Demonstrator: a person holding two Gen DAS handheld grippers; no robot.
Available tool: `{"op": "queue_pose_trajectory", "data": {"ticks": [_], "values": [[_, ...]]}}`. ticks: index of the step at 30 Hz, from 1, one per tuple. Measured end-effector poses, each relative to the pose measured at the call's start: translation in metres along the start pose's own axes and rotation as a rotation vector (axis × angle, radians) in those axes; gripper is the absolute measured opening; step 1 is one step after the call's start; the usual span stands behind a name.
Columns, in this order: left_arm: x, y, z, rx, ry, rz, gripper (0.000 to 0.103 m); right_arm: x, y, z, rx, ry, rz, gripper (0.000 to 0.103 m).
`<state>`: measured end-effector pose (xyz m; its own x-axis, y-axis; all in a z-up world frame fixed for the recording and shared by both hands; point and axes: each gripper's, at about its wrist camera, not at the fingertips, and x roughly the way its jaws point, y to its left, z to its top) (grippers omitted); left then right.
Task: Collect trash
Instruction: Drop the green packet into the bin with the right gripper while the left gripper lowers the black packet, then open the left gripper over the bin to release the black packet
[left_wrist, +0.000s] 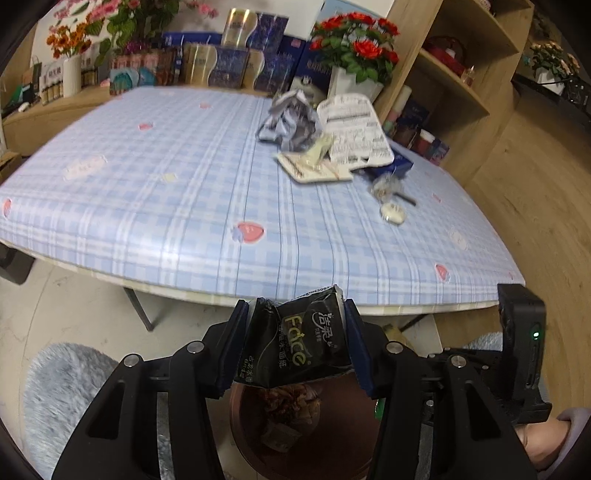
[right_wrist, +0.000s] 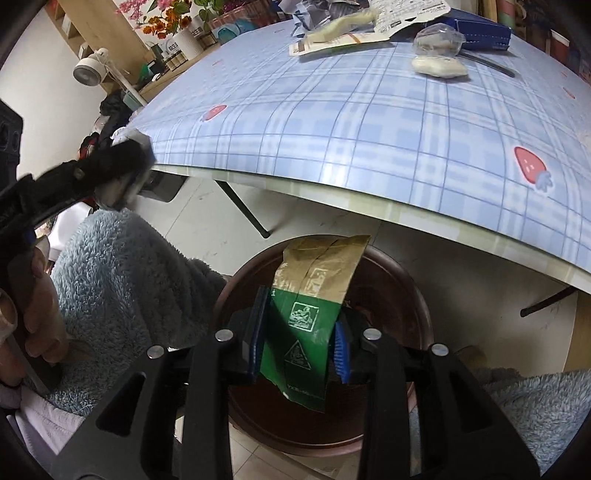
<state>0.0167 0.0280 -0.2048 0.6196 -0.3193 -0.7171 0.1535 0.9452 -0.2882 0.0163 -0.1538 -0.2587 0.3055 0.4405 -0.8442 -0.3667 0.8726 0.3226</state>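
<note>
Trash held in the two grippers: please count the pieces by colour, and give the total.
black packet, in the left gripper: 1
green and brown wrapper, in the right gripper: 1
Total: 2

Both wrist cameras sit close above the brown bin (left_wrist: 258, 435) (right_wrist: 406, 317), angled steeply down past the table edge (left_wrist: 332, 302) (right_wrist: 332, 195); they share the bin and checked tablecloth (left_wrist: 184, 177) (right_wrist: 351, 110).

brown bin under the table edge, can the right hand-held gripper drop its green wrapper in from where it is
Probably yes: the right hand-held gripper holds the green wrapper directly over the brown bin, with nothing between.
</note>
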Motion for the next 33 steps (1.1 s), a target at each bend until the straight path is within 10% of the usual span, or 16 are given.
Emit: {"op": "queue_pose_trajectory", "data": {"ticks": [6,13,20,33], "values": [[0.011,-0.002,-0.003,0.012,0.037,0.002,0.050,-0.007,0.004,0.005,-0.002,-0.043,-0.004,0.048],[0.026,-0.012,-0.009,0.047,0.093,0.001,0.051,-0.047,-0.002,0.009,0.007,-0.260,-0.081,0.093],[0.040,-0.024,-0.015,0.106,0.153,0.003,0.053,-0.078,-0.017,0.008,0.033,-0.460,-0.234,0.097],[0.051,-0.032,-0.022,0.151,0.210,0.004,0.059,-0.074,-0.041,0.004,0.113,-0.461,-0.269,0.097]]}}
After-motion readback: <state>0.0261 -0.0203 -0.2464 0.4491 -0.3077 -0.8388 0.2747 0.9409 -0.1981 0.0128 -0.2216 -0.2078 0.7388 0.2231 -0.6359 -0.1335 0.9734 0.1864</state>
